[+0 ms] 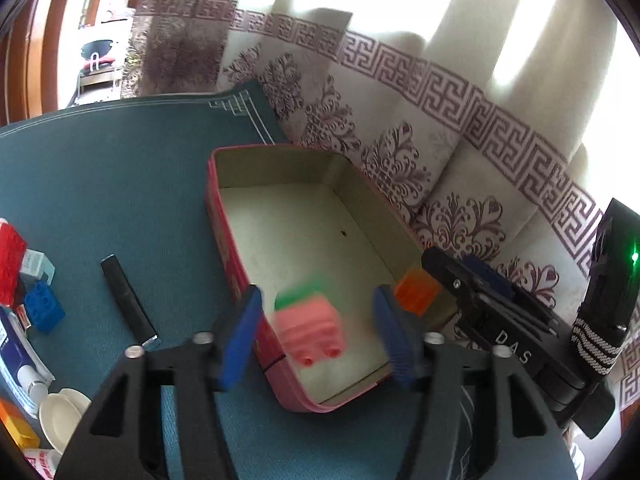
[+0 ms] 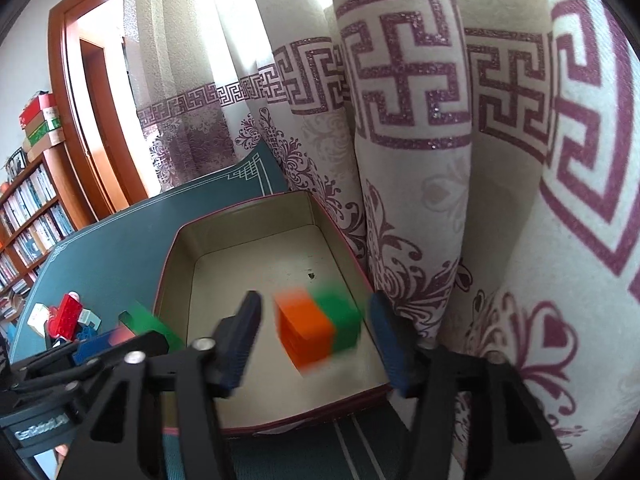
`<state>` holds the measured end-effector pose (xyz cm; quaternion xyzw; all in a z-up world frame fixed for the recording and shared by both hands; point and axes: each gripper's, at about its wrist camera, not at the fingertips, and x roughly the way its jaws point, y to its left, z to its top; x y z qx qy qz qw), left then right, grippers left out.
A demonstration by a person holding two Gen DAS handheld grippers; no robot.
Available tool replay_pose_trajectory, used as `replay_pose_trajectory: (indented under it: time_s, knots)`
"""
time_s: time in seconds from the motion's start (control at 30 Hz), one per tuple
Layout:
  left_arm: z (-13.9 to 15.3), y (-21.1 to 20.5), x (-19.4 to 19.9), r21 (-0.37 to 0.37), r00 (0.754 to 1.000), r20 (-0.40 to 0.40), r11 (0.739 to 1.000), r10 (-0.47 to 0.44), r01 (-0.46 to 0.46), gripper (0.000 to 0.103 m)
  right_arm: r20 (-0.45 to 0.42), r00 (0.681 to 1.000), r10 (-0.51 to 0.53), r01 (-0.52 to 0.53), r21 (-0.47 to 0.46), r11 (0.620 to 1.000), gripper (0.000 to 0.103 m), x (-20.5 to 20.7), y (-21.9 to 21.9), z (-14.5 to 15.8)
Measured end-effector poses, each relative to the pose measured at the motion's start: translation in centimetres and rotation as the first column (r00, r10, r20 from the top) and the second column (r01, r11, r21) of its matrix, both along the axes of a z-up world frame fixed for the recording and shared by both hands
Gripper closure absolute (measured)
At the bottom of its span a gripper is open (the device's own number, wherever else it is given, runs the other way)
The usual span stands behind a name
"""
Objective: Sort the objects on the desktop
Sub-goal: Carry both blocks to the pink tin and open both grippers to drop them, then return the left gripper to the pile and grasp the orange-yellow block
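Note:
A pink tin box (image 1: 224,216) with a cream inside lies open on the teal mat (image 1: 100,184). My left gripper (image 1: 318,336) hangs over its near end, open. A blurred pink and green block (image 1: 310,326) sits between the blue pads with a gap on each side. My right gripper (image 2: 316,340) is open over the same box (image 2: 172,256), a blurred orange and green block (image 2: 316,328) loose between its pads. In the left wrist view the right gripper (image 1: 480,300) shows beside the orange block (image 1: 416,292).
Left of the box lie a black stick (image 1: 128,300), a red brick (image 1: 10,264), a blue brick (image 1: 44,308), a white and blue tube (image 1: 20,360) and a white lid (image 1: 64,412). A patterned curtain (image 2: 440,160) hangs close behind and to the right of the box.

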<state>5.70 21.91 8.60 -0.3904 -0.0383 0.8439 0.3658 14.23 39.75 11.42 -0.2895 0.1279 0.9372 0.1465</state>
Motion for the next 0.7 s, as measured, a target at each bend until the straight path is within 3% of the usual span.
replay_pose_trajectory:
  time_s: [0.17, 0.47, 0.57, 0.7]
  knots:
    - [0.5, -0.3, 0.2, 0.025, 1.000, -0.019, 1.000, 0.006, -0.006, 0.039, -0.003, 1.000, 0.000, 0.000, 0.001, 1.000, 0.032, 0.0, -0.1, 0.0]
    - [0.8, 0.4, -0.5, -0.030, 0.993, -0.096, 0.997, 0.063, -0.066, 0.039, -0.009, 1.000, 0.012, -0.012, 0.004, 1.000, 0.024, -0.1, -0.6, 0.3]
    - [1.2, 0.0, -0.2, -0.065, 0.987, -0.132, 0.993, 0.090, -0.099, 0.028, -0.008, 1.000, 0.018, -0.018, 0.005, 1.000, 0.024, -0.2, -0.8, 0.3]
    - [2.0, -1.2, 0.5, -0.036, 0.968, -0.207, 0.988, 0.143, -0.153, 0.016, -0.001, 1.000, 0.028, -0.028, 0.001, 1.000, 0.023, -0.4, -1.2, 0.1]
